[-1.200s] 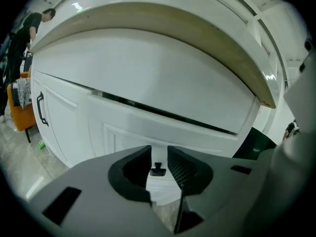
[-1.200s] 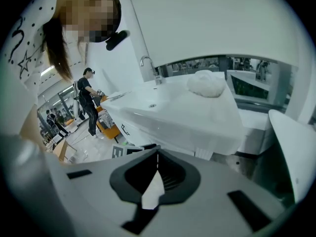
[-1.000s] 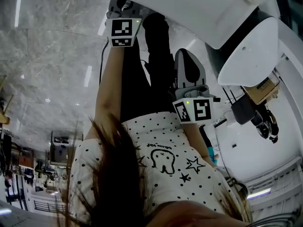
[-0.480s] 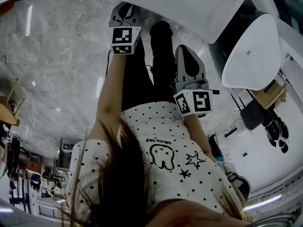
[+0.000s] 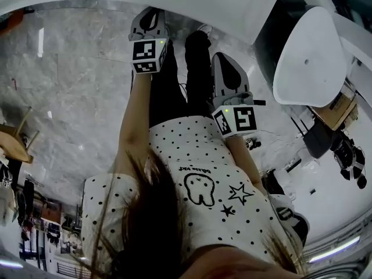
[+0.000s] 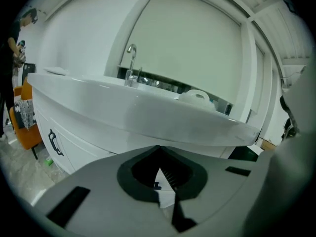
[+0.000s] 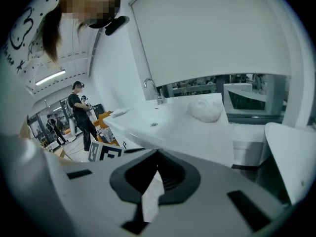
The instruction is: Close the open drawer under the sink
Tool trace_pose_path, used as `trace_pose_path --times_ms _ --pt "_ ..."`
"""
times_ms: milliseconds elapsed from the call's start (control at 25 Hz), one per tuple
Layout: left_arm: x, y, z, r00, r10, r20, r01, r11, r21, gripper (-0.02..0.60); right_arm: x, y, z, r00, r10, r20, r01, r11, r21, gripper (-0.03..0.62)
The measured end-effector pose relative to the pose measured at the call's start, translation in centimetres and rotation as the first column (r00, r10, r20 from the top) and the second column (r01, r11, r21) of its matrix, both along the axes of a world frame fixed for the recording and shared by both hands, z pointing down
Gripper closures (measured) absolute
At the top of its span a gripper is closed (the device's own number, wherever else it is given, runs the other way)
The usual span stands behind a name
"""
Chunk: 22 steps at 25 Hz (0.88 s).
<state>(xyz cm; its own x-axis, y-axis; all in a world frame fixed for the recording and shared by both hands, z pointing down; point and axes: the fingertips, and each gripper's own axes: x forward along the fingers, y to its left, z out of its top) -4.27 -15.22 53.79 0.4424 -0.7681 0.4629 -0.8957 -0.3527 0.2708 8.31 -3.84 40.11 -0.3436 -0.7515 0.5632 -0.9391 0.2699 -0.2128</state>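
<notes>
Left gripper (image 6: 159,148): jaws shut tip to tip, nothing between them.
Right gripper (image 7: 157,154): jaws closed too, empty.
Beyond jaws: sink (image 6: 148,110) with tap (image 6: 131,65), near, untouched.
Under sink: drawer front (image 6: 79,142), black handle (image 6: 54,143) at left, looks flush; none stands open.
Progress: closing seems done; area right behind the jaws is hidden.

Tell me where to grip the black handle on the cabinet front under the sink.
Probably mid-bar on the black handle, coming straight at the cabinet front. The bar looks roughly upright, fixed at both ends and standing off the surface, so jaws should close across it sideways. The left gripper is shut and must open first.
</notes>
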Motion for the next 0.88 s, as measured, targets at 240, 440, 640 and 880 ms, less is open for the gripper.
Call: trace_pose_path --times_ms 240,440,640,880 --pt "-0.9 0.8 -1.9 1.000 -0.005 0.016 0.005 1.000 0.010 0.577 0.0 0.3 -1.5 1.000 0.018 -0.006 -0.018 0.999 0.027 0.580" --pt "-1.2 1.2 -3.8 1.000 -0.002 0.008 0.001 1.000 0.014 0.577 -0.4 0.3 -2.9 1.000 0.020 -0.004 -0.020 0.999 0.049 0.580" --pt "-1.3 1.0 -6.6 1.000 0.018 -0.011 -0.018 0.999 0.032 0.577 -1.0 -0.4 -4.0 1.000 0.014 0.004 -0.015 0.997 0.070 0.580" --pt "-1.6 0.5 -9.6 0.999 0.039 0.003 -0.039 0.997 0.064 0.577 -1.2 -1.8 -5.9 1.000 0.011 0.010 -0.012 0.993 0.113 0.580"
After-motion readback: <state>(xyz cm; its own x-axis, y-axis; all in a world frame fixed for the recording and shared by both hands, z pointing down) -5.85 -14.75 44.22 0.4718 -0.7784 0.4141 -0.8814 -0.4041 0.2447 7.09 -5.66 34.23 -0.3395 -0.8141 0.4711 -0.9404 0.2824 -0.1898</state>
